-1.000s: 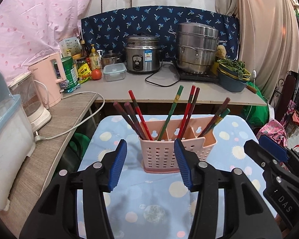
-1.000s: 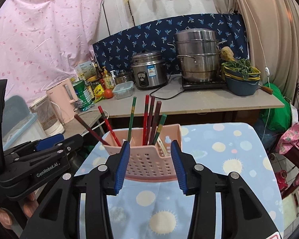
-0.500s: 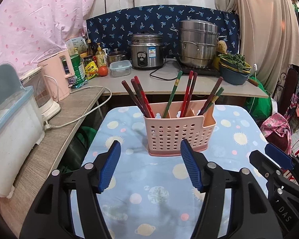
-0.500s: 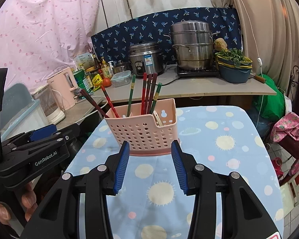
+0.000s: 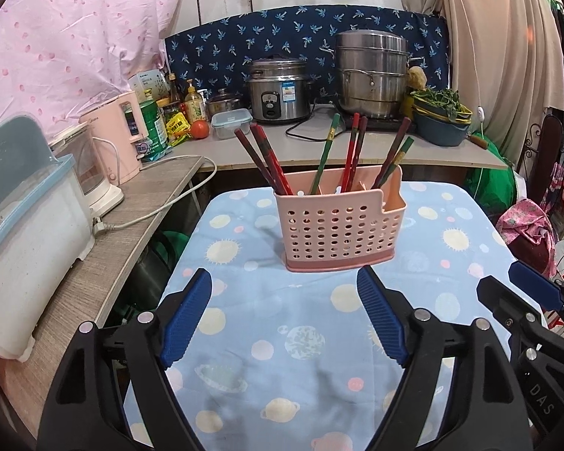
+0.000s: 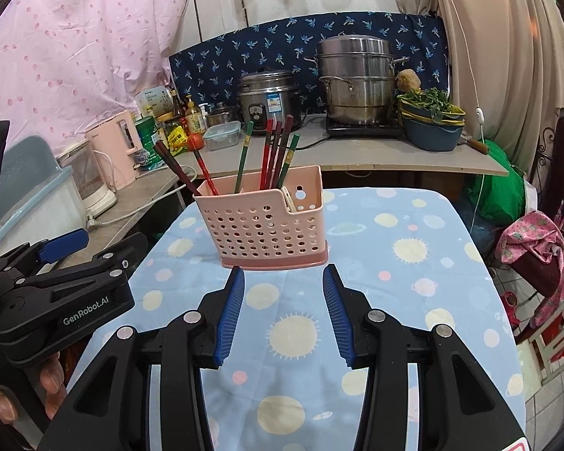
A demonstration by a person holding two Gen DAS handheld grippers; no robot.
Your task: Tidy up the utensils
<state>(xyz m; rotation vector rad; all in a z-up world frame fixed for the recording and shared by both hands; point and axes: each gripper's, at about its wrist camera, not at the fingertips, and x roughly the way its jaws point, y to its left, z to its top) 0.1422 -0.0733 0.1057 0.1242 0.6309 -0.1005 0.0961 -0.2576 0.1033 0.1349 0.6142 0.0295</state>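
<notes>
A pink perforated utensil basket (image 5: 338, 225) stands upright on the blue dotted tablecloth (image 5: 282, 357); it also shows in the right wrist view (image 6: 267, 225). Several red, dark and green chopsticks (image 5: 351, 150) stand in its compartments, also in the right wrist view (image 6: 274, 154). My left gripper (image 5: 284, 297) is open and empty, just short of the basket. My right gripper (image 6: 282, 293) is open and empty, close in front of the basket's base. The right gripper also shows at the right edge of the left wrist view (image 5: 530, 300).
A counter (image 5: 319, 146) behind the table holds a rice cooker (image 5: 278, 90), a steel steamer pot (image 5: 372, 75), a bowl of greens (image 5: 440, 120), bottles and a tomato. A side shelf (image 5: 105, 240) at the left carries a pink kettle (image 5: 120, 139) and a white appliance (image 5: 22, 240).
Both grippers have drawn back from the basket toward the near side of the table and stayed open. The basket and chopsticks have not moved.
</notes>
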